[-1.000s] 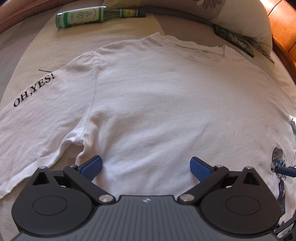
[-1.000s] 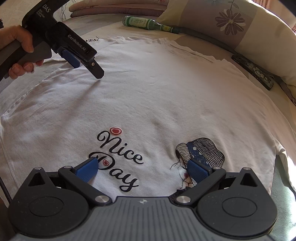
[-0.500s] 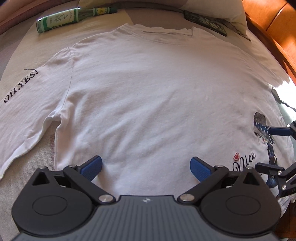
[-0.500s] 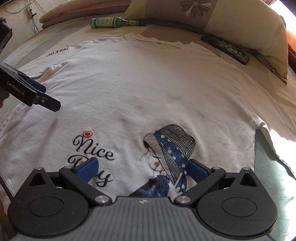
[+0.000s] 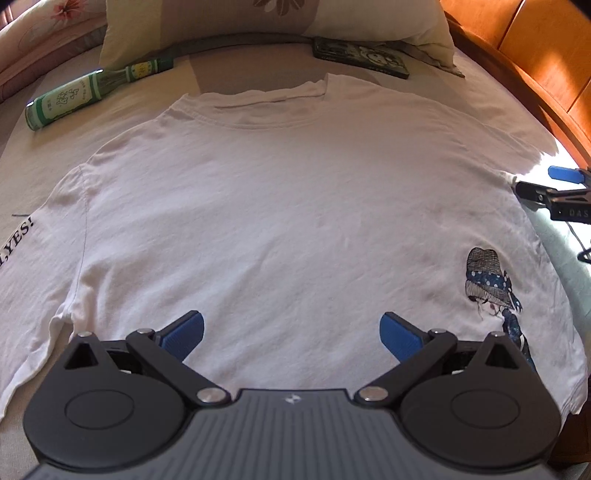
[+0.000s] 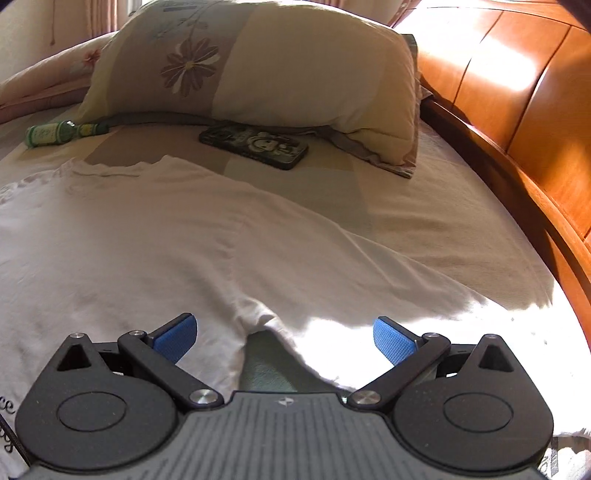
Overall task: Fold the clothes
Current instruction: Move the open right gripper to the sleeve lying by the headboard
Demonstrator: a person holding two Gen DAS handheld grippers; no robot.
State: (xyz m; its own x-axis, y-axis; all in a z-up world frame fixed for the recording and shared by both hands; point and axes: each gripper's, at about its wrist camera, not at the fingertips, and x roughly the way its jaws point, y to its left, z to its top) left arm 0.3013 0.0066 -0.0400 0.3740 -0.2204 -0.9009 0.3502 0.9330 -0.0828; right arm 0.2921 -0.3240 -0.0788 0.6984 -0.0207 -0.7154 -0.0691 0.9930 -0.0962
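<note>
Left gripper (image 5: 291, 332), nearest in the left wrist view: blue pads (image 5: 183, 334) spread wide, nothing between them, hovering over the lower body of the shirt (image 5: 288, 221). Shirt: white, lying flat and face up on the bed (image 5: 480, 96), collar toward the pillow (image 5: 280, 18); a printed girl in a hat (image 5: 489, 284) sits near its right edge, and lettering ending "YES!" (image 5: 20, 238) marks the left sleeve. Right gripper (image 6: 284, 339), nearest in the right wrist view: pads (image 6: 175, 338) likewise spread and empty, poised above the shirt's right armpit, where sleeve (image 6: 388, 280) meets body and a notch of bed cover shows. The same gripper appears at the right margin of the left wrist view (image 5: 554, 192), beside the right sleeve. Beyond the collar: a green bottle (image 5: 85, 94) lying on its side to the left, a dark phone (image 6: 255, 144) flat on the bed to the right, both just before the pillow. Farthest right: the wooden headboard (image 6: 517, 92).
</note>
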